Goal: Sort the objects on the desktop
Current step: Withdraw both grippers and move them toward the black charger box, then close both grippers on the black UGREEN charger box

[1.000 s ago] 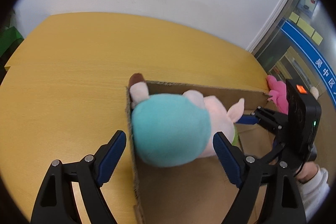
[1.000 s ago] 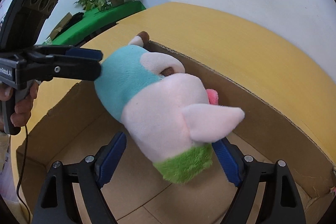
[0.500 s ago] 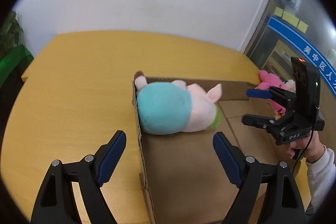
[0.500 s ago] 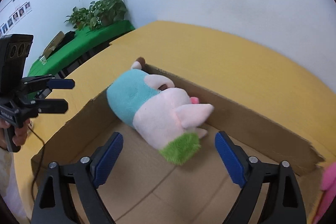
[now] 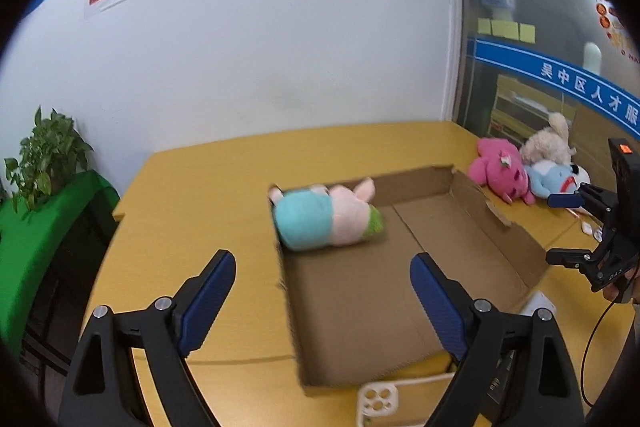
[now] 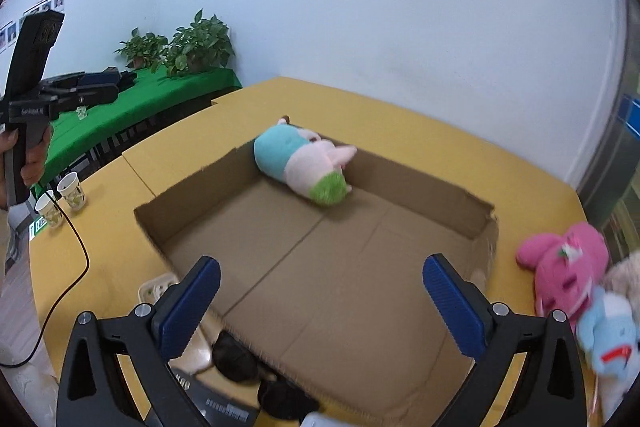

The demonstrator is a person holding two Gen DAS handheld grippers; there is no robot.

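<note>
The left gripper [image 5: 322, 283] is spread wide and holds nothing; it hangs above the near left edge of the box [image 5: 496, 215]. The right gripper [image 6: 320, 291] is equally wide and empty, over the box's near side. Between the right one's blue pads [image 6: 454, 307] only bare cardboard floor shows.

The pig [image 6: 304, 163], in teal with a green tuft, lies on its side in the far corner of the box, touching the back wall. That toy looks sorted.

Outside the box, on the table [image 5: 192, 187] just past its right wall, lies a heap of three: the pink toy [image 6: 564, 267], the blue toy [image 6: 608, 331] and the cream toy [image 5: 548, 143], pressed together. These are probably next, and the risk starts here. Jaws closing on one soft body may catch a neighbour's ear or limb and drag two at once, or pinch only loose plush and lose the toy over the wall. The blue one sits close to the table edge in the right view, so a nudge could push it off.

The box wall is light, torn cardboard; a low carry could snag it and shift the box.

Near the front edge lie a white power strip [image 5: 378, 401], dark objects [image 6: 236, 355] and a cable [image 6: 76, 267], which could catch a lowered finger. Two paper cups [image 6: 72, 191] stand near the left hand, easy to tip.
</note>
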